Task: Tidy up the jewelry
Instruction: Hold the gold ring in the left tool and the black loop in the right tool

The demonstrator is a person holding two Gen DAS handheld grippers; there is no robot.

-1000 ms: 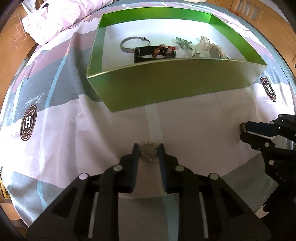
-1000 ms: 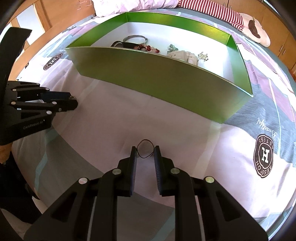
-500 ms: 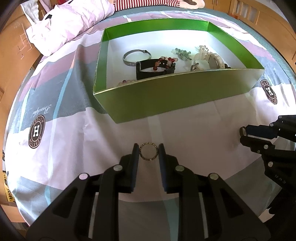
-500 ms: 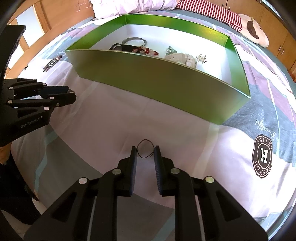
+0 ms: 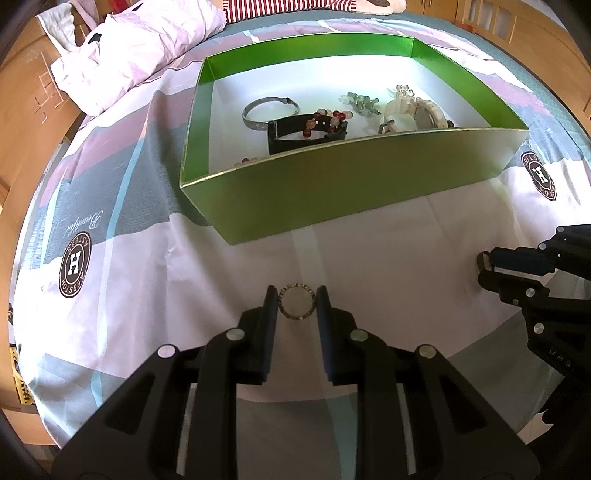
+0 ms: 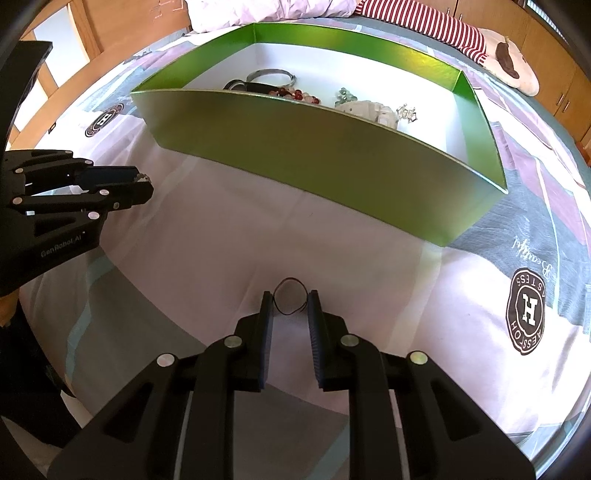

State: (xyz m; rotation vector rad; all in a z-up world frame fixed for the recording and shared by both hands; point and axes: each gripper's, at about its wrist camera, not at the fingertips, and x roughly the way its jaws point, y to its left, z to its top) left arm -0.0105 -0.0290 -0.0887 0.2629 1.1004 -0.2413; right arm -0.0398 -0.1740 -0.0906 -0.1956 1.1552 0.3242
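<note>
A green box [image 5: 332, 192] with a white floor stands on the bed and holds a silver bangle [image 5: 269, 112], a black band with red beads [image 5: 306, 131], green beads [image 5: 364, 103] and a white watch [image 5: 417, 116]. My left gripper [image 5: 297, 301] is shut on a small studded ring bracelet [image 5: 297, 301], held above the sheet in front of the box. My right gripper [image 6: 290, 302] is shut on a thin dark cord loop [image 6: 290, 301], also in front of the box [image 6: 332, 166]. Each gripper shows in the other's view, the right one [image 5: 484, 267] and the left one [image 6: 144, 184].
The bed sheet [image 5: 369, 258] is white, grey and mauve with round H logos [image 5: 75, 265]. A pink pillow [image 5: 129, 55] lies at the back left. A striped plush toy [image 6: 461, 33] lies behind the box. Wooden furniture [image 6: 554, 74] borders the bed.
Both grippers have risen with their items, so the box floor shows more from above. The left gripper has lifted more than the right.
</note>
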